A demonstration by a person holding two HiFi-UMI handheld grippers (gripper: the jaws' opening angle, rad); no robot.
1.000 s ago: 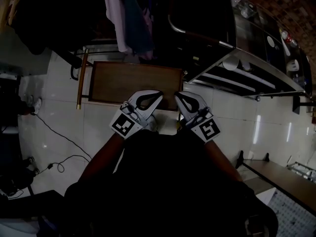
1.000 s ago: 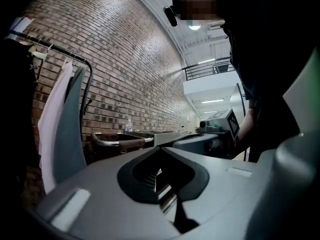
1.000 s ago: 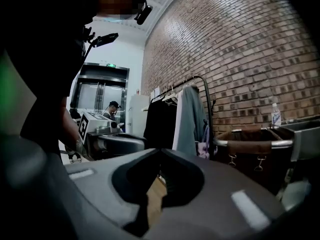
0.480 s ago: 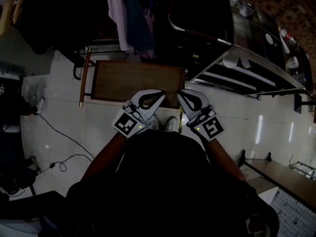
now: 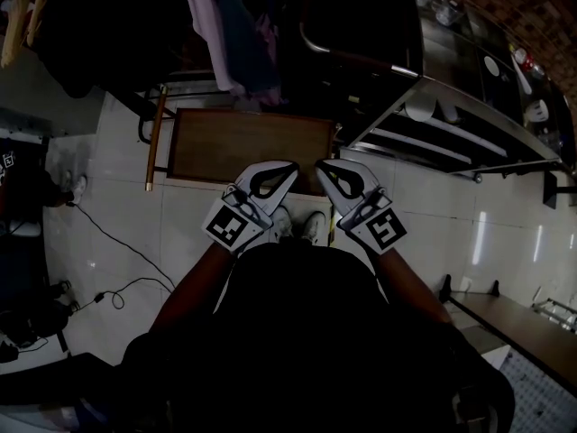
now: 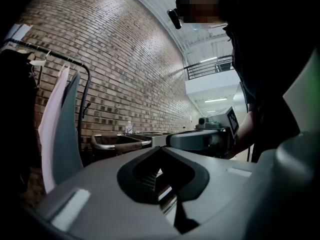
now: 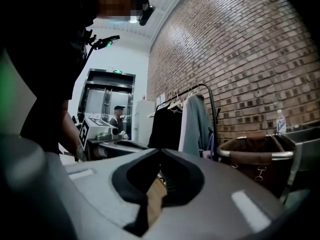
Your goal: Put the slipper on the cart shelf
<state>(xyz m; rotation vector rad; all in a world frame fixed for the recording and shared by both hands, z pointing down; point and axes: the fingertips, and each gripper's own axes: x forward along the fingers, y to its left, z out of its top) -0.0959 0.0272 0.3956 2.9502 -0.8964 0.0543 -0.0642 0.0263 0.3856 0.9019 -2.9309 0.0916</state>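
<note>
The wooden cart shelf [image 5: 243, 147] lies flat on the tiled floor, just ahead of both grippers. My left gripper [image 5: 291, 167] and right gripper [image 5: 320, 166] hover side by side over its near edge, tips angled toward each other. Both are shut with nothing between their jaws. The left gripper view shows its jaws [image 6: 161, 149] meeting at the tip, with the right gripper [image 6: 200, 139] beyond them. The right gripper [image 7: 160, 150] looks the same in its own view. Two pale shoes [image 5: 311, 226] show below the grippers at the person's feet. I cannot tell whether they are slippers.
A clothes rack with hanging garments [image 5: 225, 25] stands behind the cart. A dark canvas laundry bin [image 5: 361, 25] sits to its right, then a steel counter [image 5: 478, 106]. A cable [image 5: 108, 242] trails over the floor at left. A person [image 7: 118, 118] stands far off by the doors.
Both grippers have edged slightly toward the cart and a little closer together, still shut. The second pale shoe has come into view beneath them.
</note>
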